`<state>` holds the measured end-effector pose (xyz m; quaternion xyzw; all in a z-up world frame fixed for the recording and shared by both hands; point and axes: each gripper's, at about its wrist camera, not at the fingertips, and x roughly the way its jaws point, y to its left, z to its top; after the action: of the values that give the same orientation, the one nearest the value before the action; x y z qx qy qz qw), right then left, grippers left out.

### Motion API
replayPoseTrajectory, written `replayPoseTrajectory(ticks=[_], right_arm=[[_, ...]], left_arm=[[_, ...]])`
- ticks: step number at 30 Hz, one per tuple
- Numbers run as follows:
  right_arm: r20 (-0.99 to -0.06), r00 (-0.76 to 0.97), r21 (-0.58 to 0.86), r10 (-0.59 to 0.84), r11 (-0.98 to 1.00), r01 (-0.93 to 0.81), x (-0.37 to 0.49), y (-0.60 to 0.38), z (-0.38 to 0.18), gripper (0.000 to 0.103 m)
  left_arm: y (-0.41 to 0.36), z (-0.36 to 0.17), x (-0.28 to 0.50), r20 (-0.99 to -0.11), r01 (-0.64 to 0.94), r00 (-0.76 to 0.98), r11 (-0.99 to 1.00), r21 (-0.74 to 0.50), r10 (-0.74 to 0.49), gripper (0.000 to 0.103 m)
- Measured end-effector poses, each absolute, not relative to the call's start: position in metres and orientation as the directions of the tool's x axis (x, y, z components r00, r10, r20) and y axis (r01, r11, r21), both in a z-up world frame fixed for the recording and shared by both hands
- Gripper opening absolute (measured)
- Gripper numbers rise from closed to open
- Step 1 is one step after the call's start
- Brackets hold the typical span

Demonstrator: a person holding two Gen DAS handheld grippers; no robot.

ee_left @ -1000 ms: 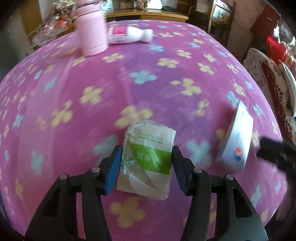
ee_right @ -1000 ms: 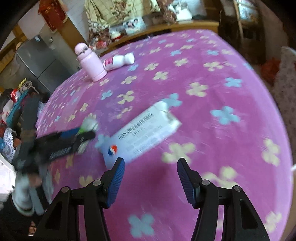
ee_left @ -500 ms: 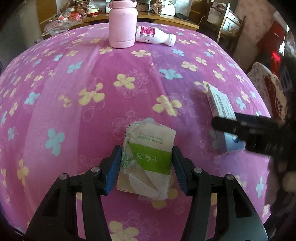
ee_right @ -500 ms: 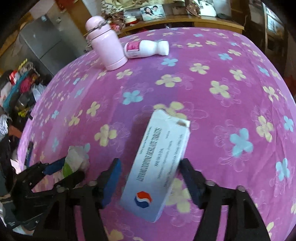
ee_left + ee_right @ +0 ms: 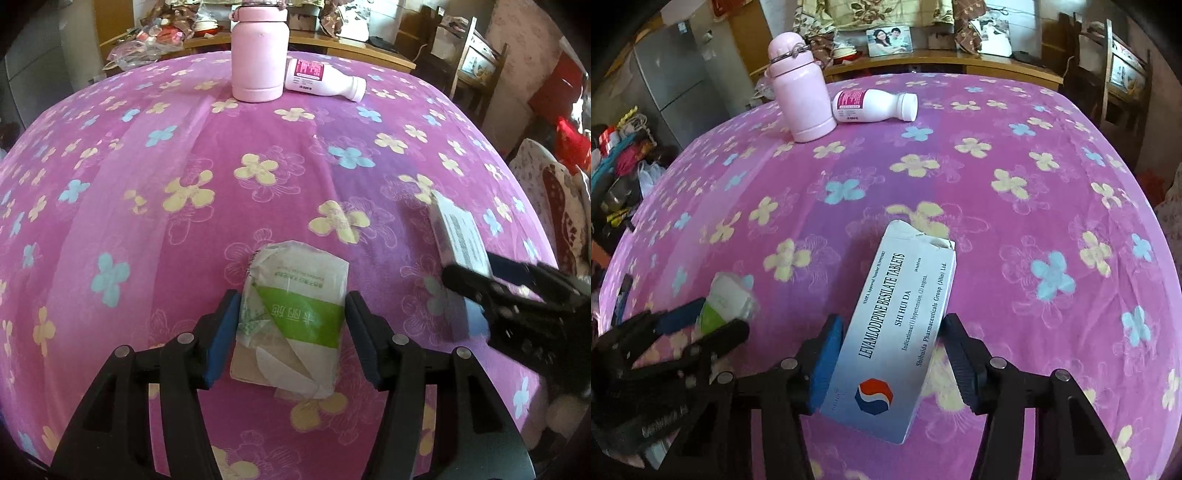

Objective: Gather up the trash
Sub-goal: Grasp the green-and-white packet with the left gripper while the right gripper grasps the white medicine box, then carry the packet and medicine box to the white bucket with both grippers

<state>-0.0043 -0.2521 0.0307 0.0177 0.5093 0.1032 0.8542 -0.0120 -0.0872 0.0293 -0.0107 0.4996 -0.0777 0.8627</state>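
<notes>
A crumpled white and green tissue pack [image 5: 303, 280] lies on the pink flowered tablecloth [image 5: 221, 166]. My left gripper [image 5: 291, 297] straddles it, both blue pads touching its sides while the jaws ease open slightly. To the right, a white medicine box [image 5: 897, 325] with a torn far end sits tilted between the pads of my right gripper [image 5: 893, 319]. Those jaws are closing, and both pads press the box's long sides. The left wrist view has the box [image 5: 458, 229] and right gripper [image 5: 469, 266] at its right edge. The right wrist view has the pack [image 5: 727, 295] and left gripper [image 5: 724, 314] at lower left.
A pink flask [image 5: 258, 62] stands upright at the far side of the table. A white bottle with a magenta label [image 5: 321, 79] lies beside it. A wooden chair [image 5: 472, 62] and cluttered shelves stand beyond the table. The cloth drops away at the right edge.
My right gripper moved over the medicine box, spread wide, then closed onto its sides. My left gripper kept the tissue pack between its pads and shifted a little across the table.
</notes>
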Motion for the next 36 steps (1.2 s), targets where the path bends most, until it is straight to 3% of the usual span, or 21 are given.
replayPoseTrajectory(ticks=[6,11,15,36], right_arm=[[-0.863,0.455,0.154,0.218,0.973,-0.174,-0.031,-0.270,0.036,0.053],[-0.846,0.480,0.168,0.232,0.970,-0.174,-0.057,-0.282,0.048,0.053],[-0.836,0.496,0.169,0.235,0.970,-0.175,-0.075,-0.290,0.058,0.053],[-0.816,0.567,0.149,0.114,0.989,0.016,-0.173,-0.429,0.094,0.053]], left_arm=[[-0.092,0.029,-0.015,-0.864,0.146,0.487,0.987,-0.066,-0.130,0.056],[-0.091,0.033,-0.024,-0.859,0.155,0.487,0.984,-0.092,-0.158,0.038],[-0.099,0.043,-0.036,-0.848,0.184,0.495,0.977,-0.109,-0.188,0.033],[-0.268,0.085,-0.091,-0.811,0.468,0.440,0.869,-0.159,-0.386,0.030]])
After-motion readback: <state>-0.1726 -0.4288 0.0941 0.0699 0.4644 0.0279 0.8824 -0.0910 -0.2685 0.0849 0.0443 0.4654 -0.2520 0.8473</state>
